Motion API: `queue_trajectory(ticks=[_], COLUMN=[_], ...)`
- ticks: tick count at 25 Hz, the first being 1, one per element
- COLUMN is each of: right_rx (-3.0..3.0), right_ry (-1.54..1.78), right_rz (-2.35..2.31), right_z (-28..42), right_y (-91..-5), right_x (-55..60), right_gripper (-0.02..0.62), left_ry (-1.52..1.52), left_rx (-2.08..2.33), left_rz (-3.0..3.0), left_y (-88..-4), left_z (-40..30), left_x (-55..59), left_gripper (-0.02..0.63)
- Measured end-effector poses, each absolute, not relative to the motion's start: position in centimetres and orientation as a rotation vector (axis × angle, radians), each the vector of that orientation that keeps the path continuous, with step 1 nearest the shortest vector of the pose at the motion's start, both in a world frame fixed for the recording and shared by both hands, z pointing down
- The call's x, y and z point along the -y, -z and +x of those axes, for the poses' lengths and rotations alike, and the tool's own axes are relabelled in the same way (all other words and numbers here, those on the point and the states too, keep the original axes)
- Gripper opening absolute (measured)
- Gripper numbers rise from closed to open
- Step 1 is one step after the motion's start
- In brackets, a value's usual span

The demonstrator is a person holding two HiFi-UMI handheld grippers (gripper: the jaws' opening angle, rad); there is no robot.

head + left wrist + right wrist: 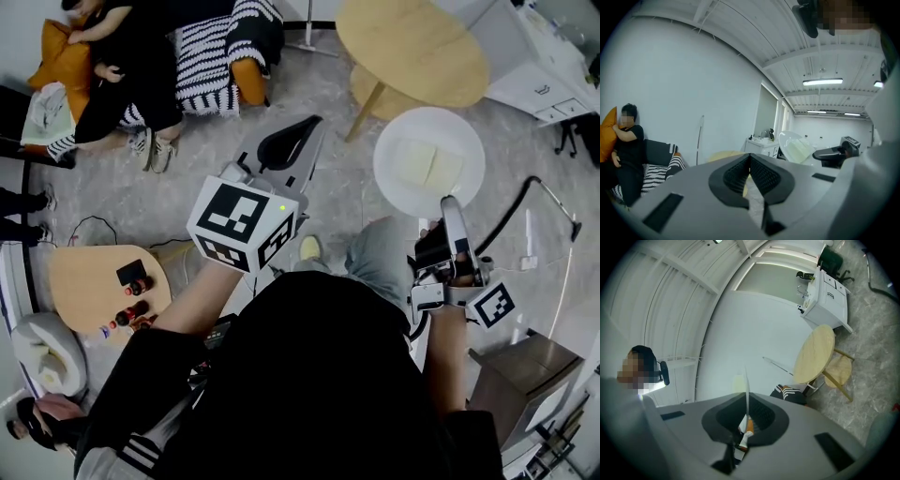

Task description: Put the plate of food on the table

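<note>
A white plate (428, 161) carrying pale yellow slices of food (427, 165) hangs above the floor, in front of the person's knee. My right gripper (450, 210) is shut on its near rim. The right gripper view shows the plate edge-on as a thin white line (746, 390) clamped between the pads of the right gripper (747, 413). The round wooden table (412, 47) stands just beyond the plate. My left gripper (298, 131) is held out to the left with its black jaws shut and empty. In the left gripper view, the left gripper (750, 161) is shut and the plate (797, 147) shows at the right.
A wooden stool (370, 94) sits partly under the table. A white cabinet (544, 56) stands at the far right. A person (131, 66) sits on a sofa with a striped blanket at the upper left. A low side table (98, 286) with small bottles is at the left.
</note>
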State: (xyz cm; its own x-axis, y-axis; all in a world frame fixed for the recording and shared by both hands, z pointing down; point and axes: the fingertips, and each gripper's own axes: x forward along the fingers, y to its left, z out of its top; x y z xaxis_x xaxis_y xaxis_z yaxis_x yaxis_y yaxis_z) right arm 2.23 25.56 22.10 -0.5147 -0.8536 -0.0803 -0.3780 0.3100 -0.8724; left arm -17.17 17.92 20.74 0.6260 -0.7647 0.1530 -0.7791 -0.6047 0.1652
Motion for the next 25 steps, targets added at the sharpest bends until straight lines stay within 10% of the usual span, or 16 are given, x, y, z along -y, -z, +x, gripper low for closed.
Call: queue_trajectory(ticks=[25], right_rx=[-1.925], right_ry=[1.194], right_rz=[-1.072], right_z=[2.4], right_y=[-23.4], right_x=[-21.6], right_gripper=[0.015], left_ry=[-0.088], left_rx=[1.321], left_rz=[2.634], left_y=[-20.4], left_z=[-17.9], left_x=[-15.2], left_gripper=[0.006])
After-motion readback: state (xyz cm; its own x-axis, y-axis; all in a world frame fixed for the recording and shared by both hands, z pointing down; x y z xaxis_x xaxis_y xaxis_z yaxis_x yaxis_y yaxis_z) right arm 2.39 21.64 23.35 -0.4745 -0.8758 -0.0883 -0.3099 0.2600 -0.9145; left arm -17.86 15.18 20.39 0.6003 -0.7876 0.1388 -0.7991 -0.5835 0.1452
